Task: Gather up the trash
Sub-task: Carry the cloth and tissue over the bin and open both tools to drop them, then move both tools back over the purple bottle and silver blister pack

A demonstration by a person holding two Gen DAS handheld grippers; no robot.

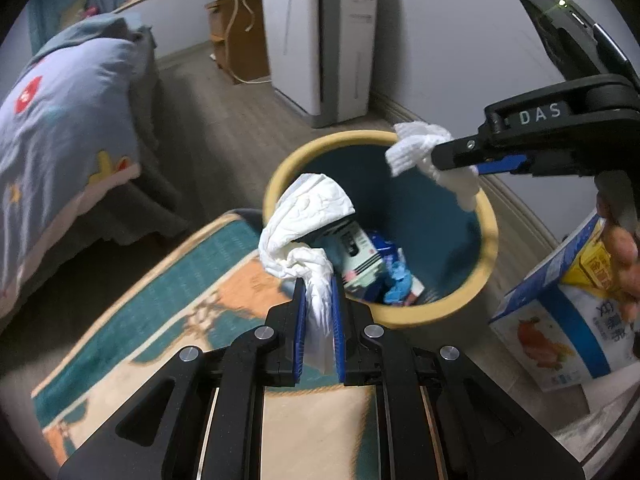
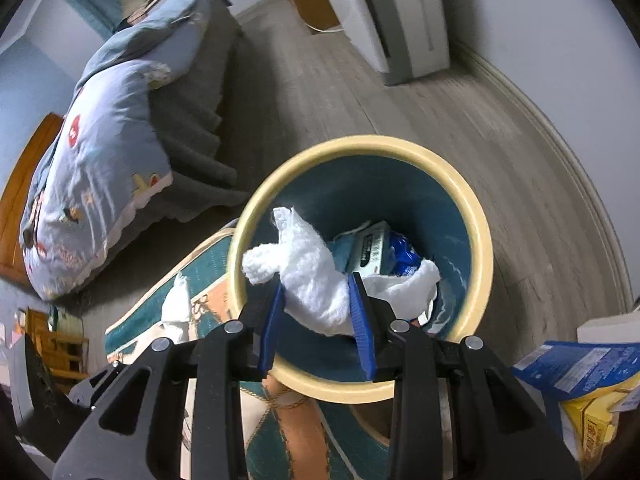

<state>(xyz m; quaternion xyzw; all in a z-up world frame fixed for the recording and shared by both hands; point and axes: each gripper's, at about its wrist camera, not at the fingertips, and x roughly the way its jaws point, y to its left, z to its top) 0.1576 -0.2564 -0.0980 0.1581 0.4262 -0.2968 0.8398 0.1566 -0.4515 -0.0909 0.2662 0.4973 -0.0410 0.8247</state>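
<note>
A round bin with a cream rim (image 1: 490, 240) and teal inside stands on the floor, also in the right wrist view (image 2: 486, 256). It holds a small box (image 1: 356, 252) and blue wrappers (image 1: 394, 276). My left gripper (image 1: 319, 300) is shut on a crumpled white tissue (image 1: 308, 216), held at the bin's near rim. My right gripper (image 2: 318, 300) is shut on a second white tissue (image 2: 308, 268), held over the bin's mouth. That gripper and tissue (image 1: 420, 148) show at the bin's far right rim in the left wrist view.
A teal and orange rug (image 1: 168, 308) lies under the bin's near side. A bed with a blue quilt (image 1: 52, 128) is on the left. A white appliance (image 1: 320, 36) stands by the wall. A blue and yellow carton (image 1: 560, 304) lies right of the bin.
</note>
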